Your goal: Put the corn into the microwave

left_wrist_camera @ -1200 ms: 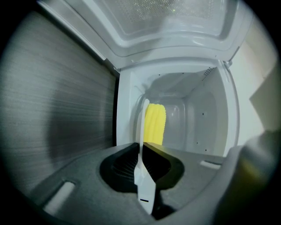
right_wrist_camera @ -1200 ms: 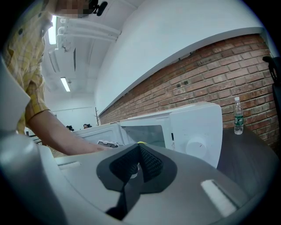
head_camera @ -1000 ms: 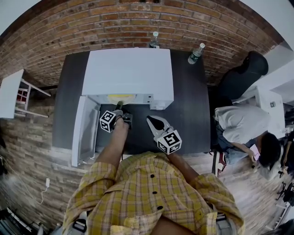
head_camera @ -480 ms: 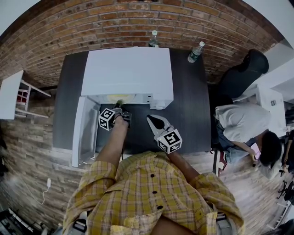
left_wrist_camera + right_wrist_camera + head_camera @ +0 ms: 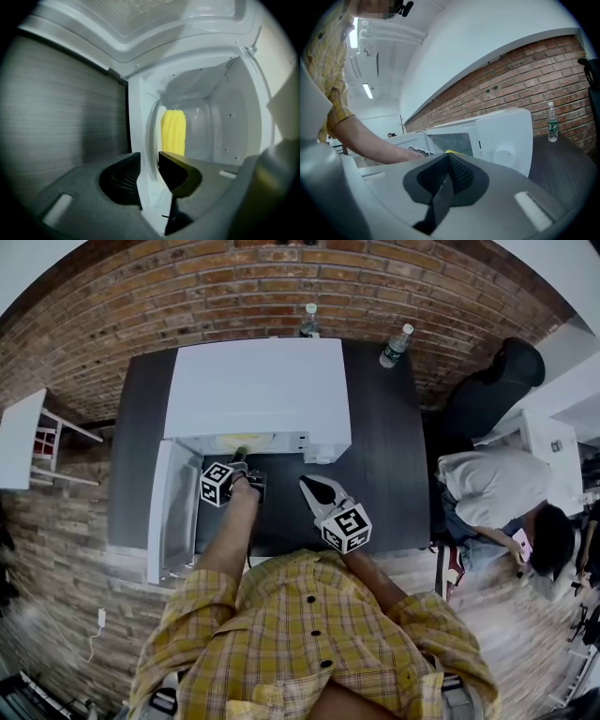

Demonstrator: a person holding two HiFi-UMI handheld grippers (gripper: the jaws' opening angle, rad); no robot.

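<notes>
The yellow corn [image 5: 173, 131] lies inside the white microwave [image 5: 262, 385], on its glass turntable. My left gripper [image 5: 149, 157] is at the oven's mouth [image 5: 242, 454]. Its jaws are opening, and the pads are apart and press on nothing. Only the oven's white front lip shows in the gap, and the corn sits beyond the fingertips, untouched. The microwave door [image 5: 173, 512] hangs swung out to the left. My right gripper [image 5: 314, 488] is shut and empty, hovering over the dark table in front of the oven's control panel. From the right gripper view a sliver of corn [image 5: 451, 152] shows through the opening.
The microwave stands on a dark table [image 5: 384, 474] against a brick wall. Two water bottles [image 5: 308, 322] [image 5: 396, 343] stand behind it. A person [image 5: 497, 493] bends over at the right, and a white side table [image 5: 19, 432] is at the far left.
Both hands stay where they were, the left at the oven mouth and the right in front of the panel. The head view shows no other difference.
</notes>
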